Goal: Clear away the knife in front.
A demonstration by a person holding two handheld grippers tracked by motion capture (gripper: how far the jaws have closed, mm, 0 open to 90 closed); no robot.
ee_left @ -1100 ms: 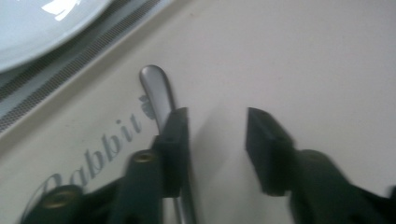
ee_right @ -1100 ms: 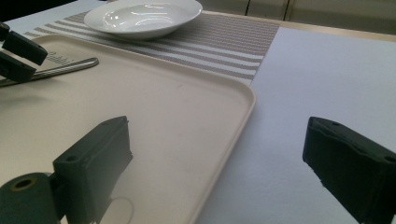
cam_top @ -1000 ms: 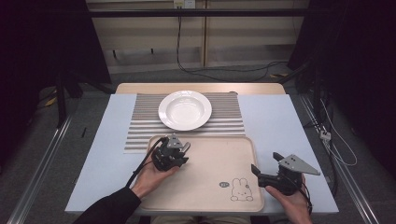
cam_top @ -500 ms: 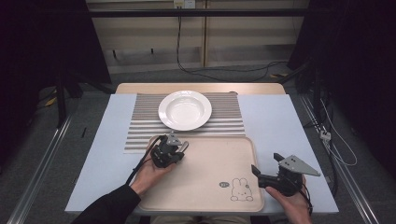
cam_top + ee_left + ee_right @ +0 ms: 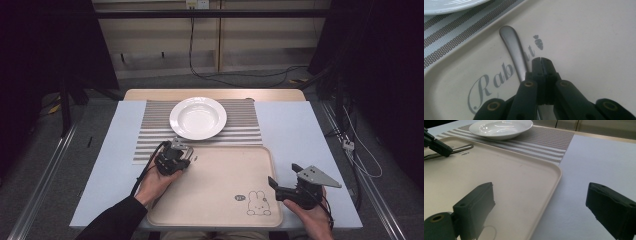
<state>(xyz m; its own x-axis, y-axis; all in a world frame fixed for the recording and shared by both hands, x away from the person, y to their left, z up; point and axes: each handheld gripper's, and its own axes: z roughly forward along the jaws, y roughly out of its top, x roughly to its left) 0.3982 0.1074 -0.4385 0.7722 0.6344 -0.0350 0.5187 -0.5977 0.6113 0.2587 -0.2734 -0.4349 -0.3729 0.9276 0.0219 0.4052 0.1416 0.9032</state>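
Left hand-held gripper (image 5: 541, 59) beside spoon handle (image 5: 513, 48)

Grey floor (image 5: 45, 150), pale wall panels (image 5: 165, 47), dark curtains (image 5: 45, 45)

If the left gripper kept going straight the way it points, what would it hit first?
Probably the raised rim of the beige tray, then the striped placemat and white plate. The left gripper sits by a metal handle; depth is uncertain.

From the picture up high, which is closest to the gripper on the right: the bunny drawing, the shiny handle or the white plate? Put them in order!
Measured from the right gripper:
1. Bunny drawing, on the tray's near right corner, just to the gripper's left.
2. Shiny handle, at the tray's far left edge by the left gripper.
3. White plate, farthest, on the striped mat beyond the tray.
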